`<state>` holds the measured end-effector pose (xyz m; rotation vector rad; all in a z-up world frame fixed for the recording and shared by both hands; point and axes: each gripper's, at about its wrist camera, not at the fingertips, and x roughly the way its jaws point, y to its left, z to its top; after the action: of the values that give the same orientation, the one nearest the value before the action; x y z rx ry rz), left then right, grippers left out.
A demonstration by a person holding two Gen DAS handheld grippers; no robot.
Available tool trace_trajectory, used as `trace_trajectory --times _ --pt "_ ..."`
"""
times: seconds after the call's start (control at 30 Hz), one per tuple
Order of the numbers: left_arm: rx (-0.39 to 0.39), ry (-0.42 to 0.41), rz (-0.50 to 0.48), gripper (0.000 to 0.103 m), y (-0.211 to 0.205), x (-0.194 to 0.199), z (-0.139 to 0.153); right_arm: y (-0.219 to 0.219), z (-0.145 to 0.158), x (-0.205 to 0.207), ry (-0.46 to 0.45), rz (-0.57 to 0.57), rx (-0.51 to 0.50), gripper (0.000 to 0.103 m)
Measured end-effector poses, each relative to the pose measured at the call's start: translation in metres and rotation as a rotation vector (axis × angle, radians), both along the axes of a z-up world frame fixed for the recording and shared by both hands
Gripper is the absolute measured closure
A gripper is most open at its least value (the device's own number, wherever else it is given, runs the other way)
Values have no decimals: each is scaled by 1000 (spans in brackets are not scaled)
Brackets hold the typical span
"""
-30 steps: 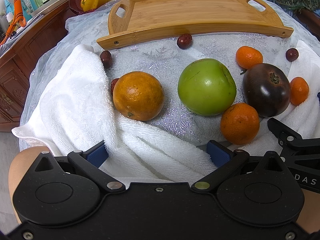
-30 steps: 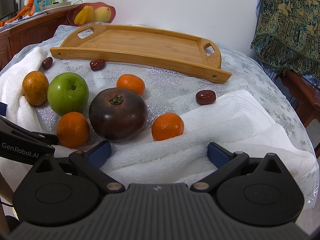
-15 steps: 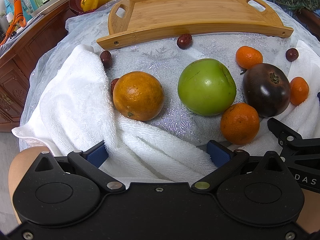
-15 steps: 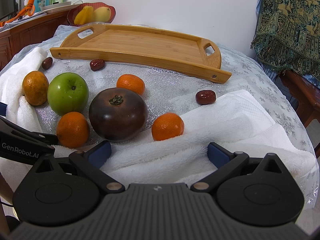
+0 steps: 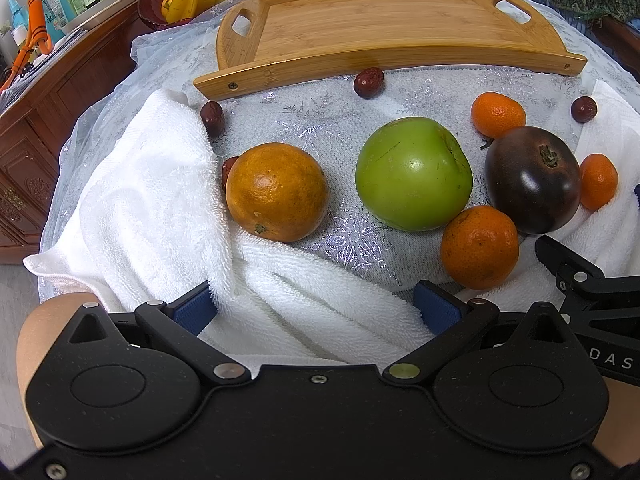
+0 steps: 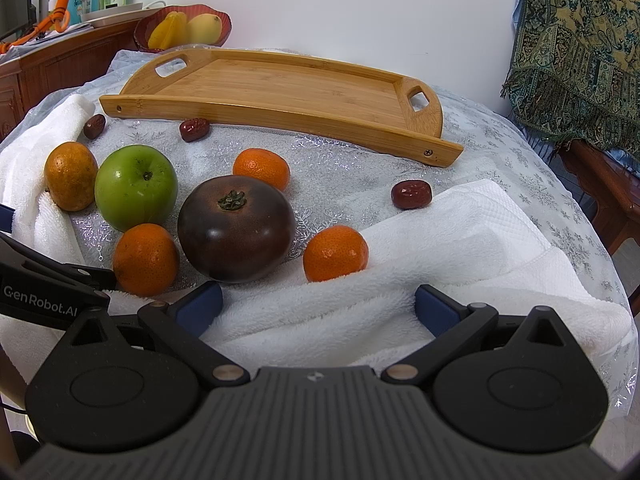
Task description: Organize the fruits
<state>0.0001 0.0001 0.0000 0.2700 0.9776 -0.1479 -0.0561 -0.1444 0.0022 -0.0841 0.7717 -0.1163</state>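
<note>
A: Anything different from a second ago?
B: Nothing. The long bamboo tray sits bare, far beyond both jaws; the green apple and dark tomato lie just ahead. Left gripper and right gripper gape, empty — sorting hasn't started.

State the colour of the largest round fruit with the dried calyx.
Dark purple-brown tomato-like fruit; right wrist view.

Green apple, dark tomato, large orange, three mandarins and red dates lying scattered before the empty bamboo tray.
</note>
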Motion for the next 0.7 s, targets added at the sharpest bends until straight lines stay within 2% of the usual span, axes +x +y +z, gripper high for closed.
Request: trace_trajectory --times 0.7 --pt "-1 -19 -16 0 0 -3 -1 -1 -2 4 15 4 1 0"
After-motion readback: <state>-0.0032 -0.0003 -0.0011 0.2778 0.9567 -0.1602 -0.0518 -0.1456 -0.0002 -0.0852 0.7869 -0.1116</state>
